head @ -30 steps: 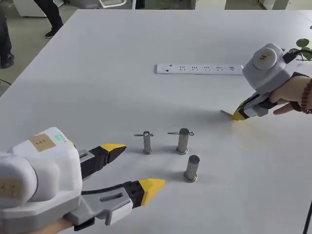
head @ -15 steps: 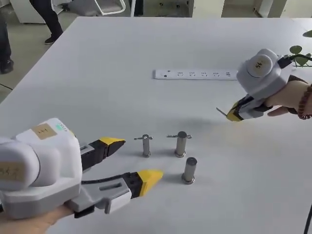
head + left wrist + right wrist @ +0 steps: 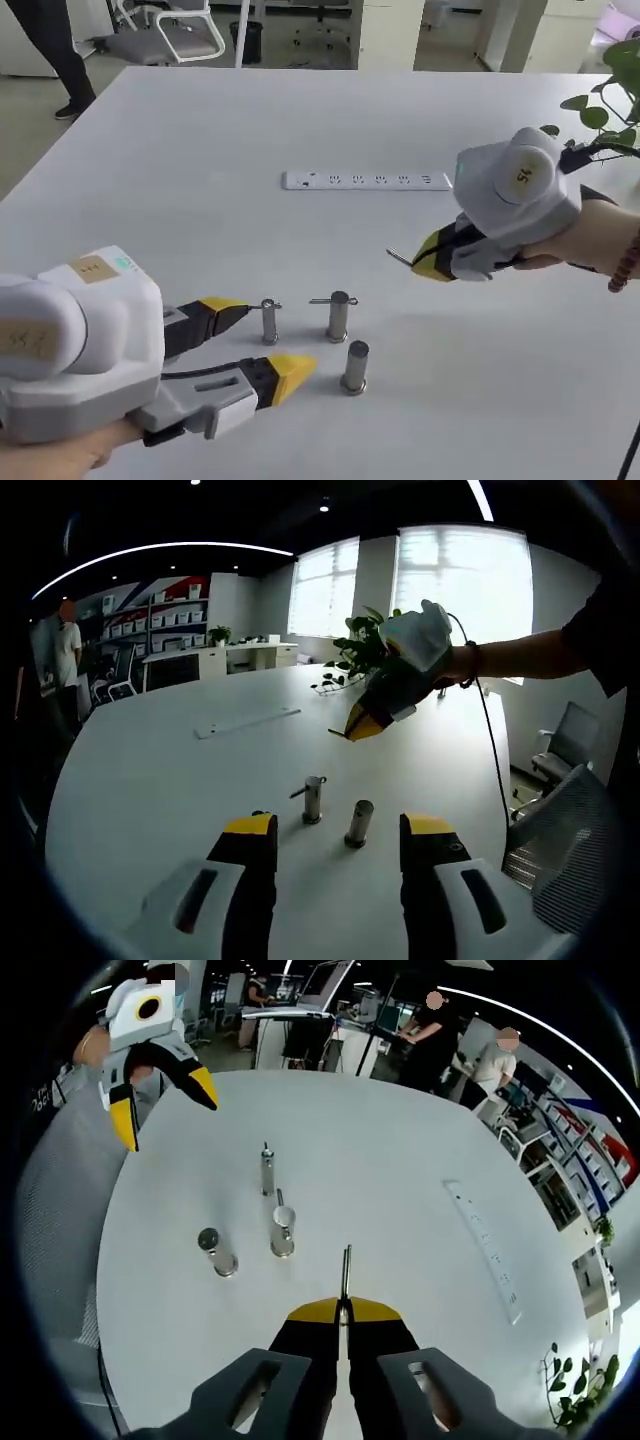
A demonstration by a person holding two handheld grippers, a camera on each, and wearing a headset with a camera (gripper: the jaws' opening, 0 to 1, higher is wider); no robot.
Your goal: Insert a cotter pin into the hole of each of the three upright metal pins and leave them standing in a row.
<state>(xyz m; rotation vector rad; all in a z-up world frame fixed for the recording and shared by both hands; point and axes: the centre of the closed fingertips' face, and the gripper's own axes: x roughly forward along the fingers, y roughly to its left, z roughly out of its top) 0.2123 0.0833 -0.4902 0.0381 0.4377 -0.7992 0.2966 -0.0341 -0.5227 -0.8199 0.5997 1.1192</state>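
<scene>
Jaws of the right gripper (image 3: 343,1310) are pressed together on a thin cotter pin (image 3: 346,1272), which juts straight out past the yellow tips; in the head view we see this gripper held up off the white table (image 3: 200,180), to the right of the work and apart from it. We see the left gripper (image 3: 265,338) low at the near left with its jaws spread wide and nothing between them; its far fingertip sits close to the left pin (image 3: 269,320), though we cannot tell whether it touches. Three metal pins stand upright near the middle of the table. The left pin and the middle pin (image 3: 338,315) stand side by side, and each carries a fitted cotter pin (image 3: 320,299) crosswise through its top. The bare pin (image 3: 355,367) stands just in front of the middle pin, nearer to us and out of line with the other two, and we see nothing through it. Farther back a white power strip (image 3: 366,180) lies flat across the table, well apart from the pins. At the right edge a green plant (image 3: 610,100) leans in. Beyond the table we see an office chair (image 3: 170,35), desks, shelving and people standing (image 3: 435,1035).
</scene>
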